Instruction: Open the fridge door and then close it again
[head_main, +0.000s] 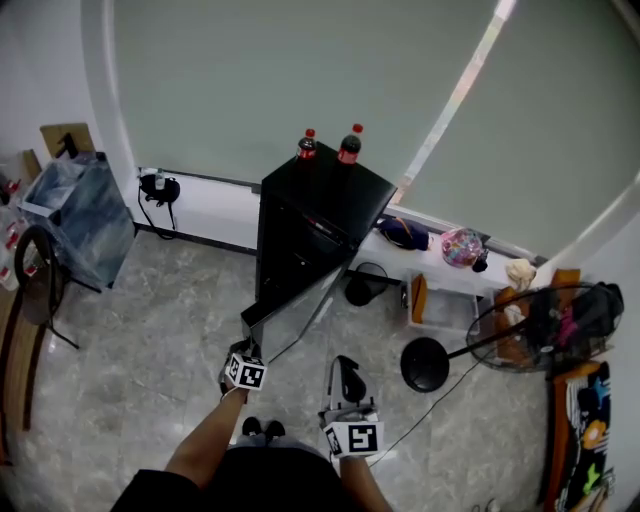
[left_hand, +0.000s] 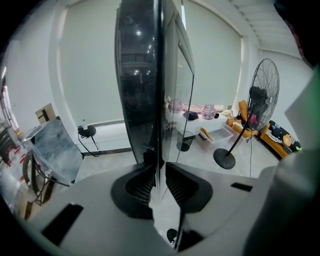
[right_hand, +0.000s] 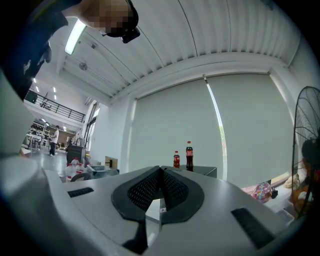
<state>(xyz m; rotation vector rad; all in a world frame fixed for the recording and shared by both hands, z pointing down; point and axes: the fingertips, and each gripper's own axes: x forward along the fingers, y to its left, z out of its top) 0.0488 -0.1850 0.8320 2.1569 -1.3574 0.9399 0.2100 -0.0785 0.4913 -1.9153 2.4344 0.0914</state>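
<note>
A black fridge stands against the wall blind with two cola bottles on top. Its glossy door hangs partly open, swung out toward me. My left gripper is at the door's free edge. In the left gripper view that thin door edge runs between the pads, and my left gripper is shut on it. To the right of the door, my right gripper hangs in the air, touching nothing. In the right gripper view my right gripper is shut and empty, with the bottles beyond it.
A standing fan with a round black base and a floor cable is at the right. A dark bin sits beside the fridge. A low white ledge holds oddments. A clear tub and chair stand at the left.
</note>
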